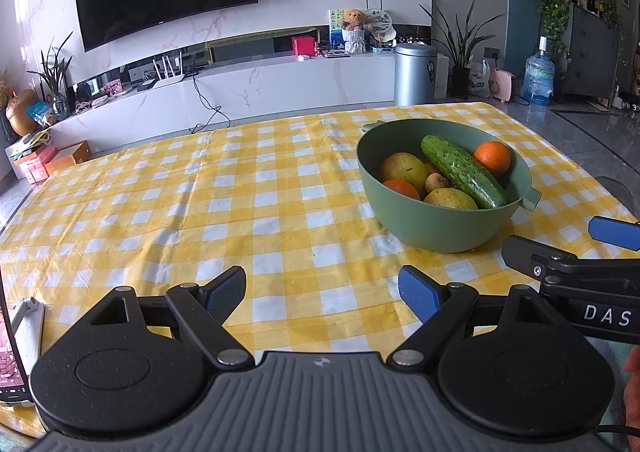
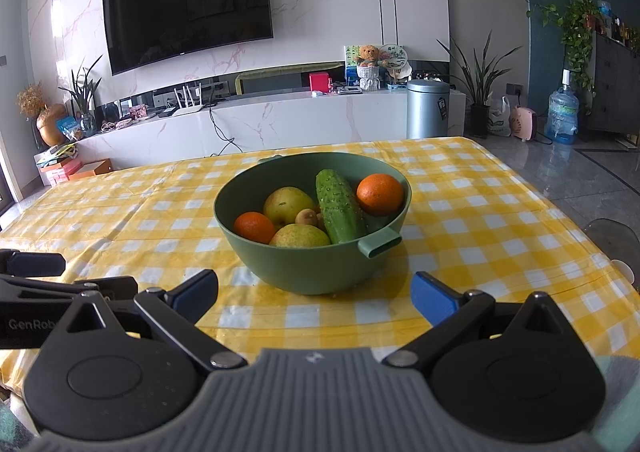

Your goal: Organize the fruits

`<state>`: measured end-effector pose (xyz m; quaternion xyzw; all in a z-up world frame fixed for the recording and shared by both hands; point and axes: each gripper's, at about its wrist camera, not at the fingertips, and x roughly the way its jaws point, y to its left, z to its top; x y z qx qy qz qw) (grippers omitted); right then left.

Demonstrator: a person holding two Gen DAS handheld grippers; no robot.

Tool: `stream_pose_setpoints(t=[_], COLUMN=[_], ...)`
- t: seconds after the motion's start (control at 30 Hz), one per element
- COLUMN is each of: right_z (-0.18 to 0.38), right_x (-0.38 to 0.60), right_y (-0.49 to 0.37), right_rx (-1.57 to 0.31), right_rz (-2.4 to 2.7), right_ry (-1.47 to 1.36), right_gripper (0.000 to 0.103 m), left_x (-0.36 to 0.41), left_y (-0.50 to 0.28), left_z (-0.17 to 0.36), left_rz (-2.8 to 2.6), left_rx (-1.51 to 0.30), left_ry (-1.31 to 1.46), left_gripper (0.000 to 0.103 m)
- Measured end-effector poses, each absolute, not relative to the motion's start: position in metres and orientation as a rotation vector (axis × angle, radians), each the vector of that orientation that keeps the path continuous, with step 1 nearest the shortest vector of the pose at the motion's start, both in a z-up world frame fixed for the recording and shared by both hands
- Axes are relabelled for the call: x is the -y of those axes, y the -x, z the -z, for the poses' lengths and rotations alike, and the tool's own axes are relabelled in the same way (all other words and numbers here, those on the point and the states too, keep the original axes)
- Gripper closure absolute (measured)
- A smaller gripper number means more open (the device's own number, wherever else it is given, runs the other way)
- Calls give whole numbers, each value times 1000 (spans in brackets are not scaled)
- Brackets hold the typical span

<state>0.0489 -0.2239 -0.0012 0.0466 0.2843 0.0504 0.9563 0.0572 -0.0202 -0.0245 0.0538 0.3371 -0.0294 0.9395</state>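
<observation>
left gripper [image 1: 322, 288] spread, empty, left of bowl | bowl [image 2: 316, 268] on table [image 2: 480, 220] held orange [image 2: 255, 227], two pears [image 2: 287, 204], cucumber [image 2: 340, 212], second orange [image 2: 380, 194] | right gripper [image 2: 314, 292] spread, empty, facing bowl

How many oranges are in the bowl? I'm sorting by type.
2: one orange at the green bowl's far right beside the cucumber, another orange near-left. More may be hidden.
</observation>
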Motion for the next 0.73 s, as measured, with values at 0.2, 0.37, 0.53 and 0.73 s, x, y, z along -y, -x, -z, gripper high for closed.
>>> stream_pose_setpoints(t=[0.2, 0.37, 0.53, 0.73], right_z=[1, 1, 1, 1], right_x=[224, 224, 224, 224], right_y=[-49, -49, -49, -49], right_rx=[-577, -577, -577, -578], right_rz=[-102, -102, -102, -102], right_ry=[-94, -92, -90, -90], right_gripper=[4, 4, 4, 4], left_x=[21, 21, 20, 18], left_y=[-56, -56, -56, -55], left_z=[22, 22, 23, 21], left_rz=[60, 60, 60, 54], left_rx=[-679, -679, -678, -671], left_ry=[-111, -107, -107, -101], left_gripper=[2, 3, 3, 3])
